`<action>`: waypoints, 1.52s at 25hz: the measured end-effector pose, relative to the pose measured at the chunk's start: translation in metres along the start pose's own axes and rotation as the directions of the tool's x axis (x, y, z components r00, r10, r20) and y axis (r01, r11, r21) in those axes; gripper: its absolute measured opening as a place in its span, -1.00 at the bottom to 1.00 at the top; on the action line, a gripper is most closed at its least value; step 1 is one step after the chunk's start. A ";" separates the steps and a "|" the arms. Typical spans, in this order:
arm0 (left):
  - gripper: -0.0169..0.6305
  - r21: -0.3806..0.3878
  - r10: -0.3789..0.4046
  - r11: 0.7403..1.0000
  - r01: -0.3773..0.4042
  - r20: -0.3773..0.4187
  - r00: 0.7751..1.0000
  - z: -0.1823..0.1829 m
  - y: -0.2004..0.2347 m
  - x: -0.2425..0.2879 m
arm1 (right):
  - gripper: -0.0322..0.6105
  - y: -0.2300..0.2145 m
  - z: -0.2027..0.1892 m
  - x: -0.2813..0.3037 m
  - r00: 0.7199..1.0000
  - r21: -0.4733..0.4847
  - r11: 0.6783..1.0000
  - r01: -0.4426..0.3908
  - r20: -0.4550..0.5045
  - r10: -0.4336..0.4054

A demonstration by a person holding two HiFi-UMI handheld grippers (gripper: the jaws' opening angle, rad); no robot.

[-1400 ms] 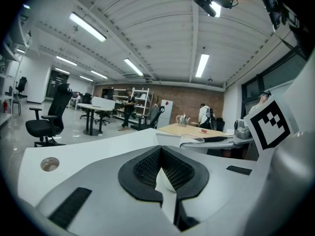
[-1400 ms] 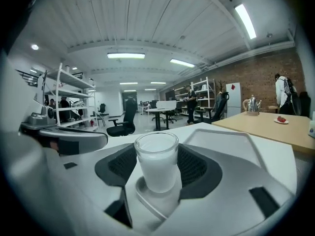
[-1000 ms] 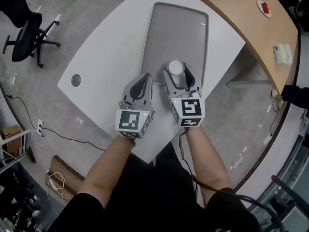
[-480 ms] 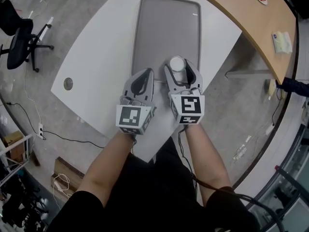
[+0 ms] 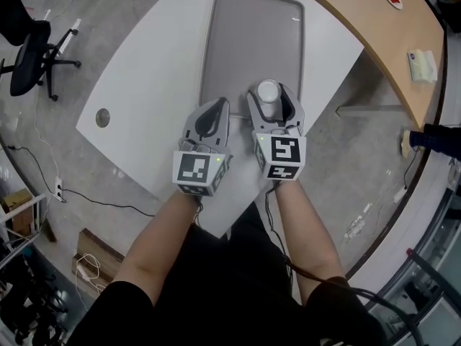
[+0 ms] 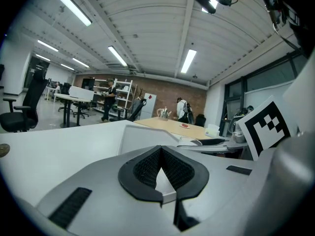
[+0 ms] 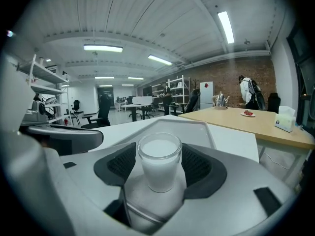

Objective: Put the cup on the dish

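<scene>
Right gripper view gives me the cup (image 7: 158,173) upright between the two ribbed pads (image 7: 199,167) of my right gripper (image 7: 159,156), which is clamped on its sides below the rim. From the head view it sits over the near end of the grey dish (image 5: 248,27) on the white table (image 5: 148,85); whether its foot touches the dish I cannot tell. My left gripper (image 6: 161,170) waits just beside, jaws together on nothing. I judge the cup small and light, rigid, smooth-walled clear glass with a white filling, so slippery and breakable. A firm, not crushing, hold at mid-wall suits it, and I would keep it level in case that filling is liquid
</scene>
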State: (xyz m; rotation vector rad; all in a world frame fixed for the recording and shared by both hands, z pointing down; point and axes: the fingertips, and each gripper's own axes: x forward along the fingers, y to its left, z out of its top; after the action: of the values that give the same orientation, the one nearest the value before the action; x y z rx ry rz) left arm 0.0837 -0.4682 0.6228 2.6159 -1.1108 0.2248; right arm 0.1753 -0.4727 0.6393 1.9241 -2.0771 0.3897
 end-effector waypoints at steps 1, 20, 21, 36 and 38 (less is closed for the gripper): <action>-0.93 0.001 0.003 1.000 -0.003 0.003 1.000 0.002 0.000 -0.002 | -0.11 0.000 0.000 -0.001 1.000 0.003 1.000 -0.001 0.000 0.001; -0.93 0.101 0.055 0.992 -0.078 0.209 0.976 0.150 -0.071 -0.119 | -0.14 0.036 0.152 -0.144 0.950 -0.047 0.994 -0.096 0.293 0.106; -0.93 0.105 0.061 0.991 -0.086 0.221 0.973 0.158 -0.076 -0.128 | -0.22 0.040 0.160 -0.154 0.947 -0.053 0.993 -0.103 0.302 0.114; -0.93 0.142 0.155 0.969 -0.205 0.302 0.941 0.196 -0.090 -0.239 | -0.86 0.114 0.198 -0.254 0.875 -0.124 0.956 -0.267 0.385 0.295; -0.93 0.128 0.167 0.968 -0.214 0.305 0.938 0.195 -0.091 -0.245 | -0.86 0.118 0.197 -0.259 0.869 -0.118 0.949 -0.291 0.382 0.314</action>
State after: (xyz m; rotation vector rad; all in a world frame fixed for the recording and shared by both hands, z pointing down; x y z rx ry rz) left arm -0.0137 -0.3048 0.3582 2.7438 -1.5079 -0.0390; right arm 0.0720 -0.3006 0.3571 1.7559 -2.6326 -0.0079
